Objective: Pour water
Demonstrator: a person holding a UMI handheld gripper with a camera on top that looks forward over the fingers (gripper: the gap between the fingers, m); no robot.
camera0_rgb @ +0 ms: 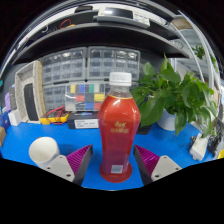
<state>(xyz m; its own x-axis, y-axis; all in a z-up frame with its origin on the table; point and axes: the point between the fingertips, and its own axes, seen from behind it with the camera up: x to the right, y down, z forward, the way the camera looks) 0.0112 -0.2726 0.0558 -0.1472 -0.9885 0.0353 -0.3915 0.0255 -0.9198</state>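
A red bottle (119, 133) with a white cap stands upright on the blue table (170, 145), right between the fingers of the tongs (117, 162). The tongs are spread open, with a little gap at either side of the bottle. A white ball (43, 151) lies just left; a leafy plant (178, 95) stands beyond.

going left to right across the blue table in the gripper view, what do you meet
White round ball → left pink-padded finger of the hand-held gripper → red plastic bottle with white cap, standing between the open fingers → right pink-padded finger → leafy green potted plant, farther back.
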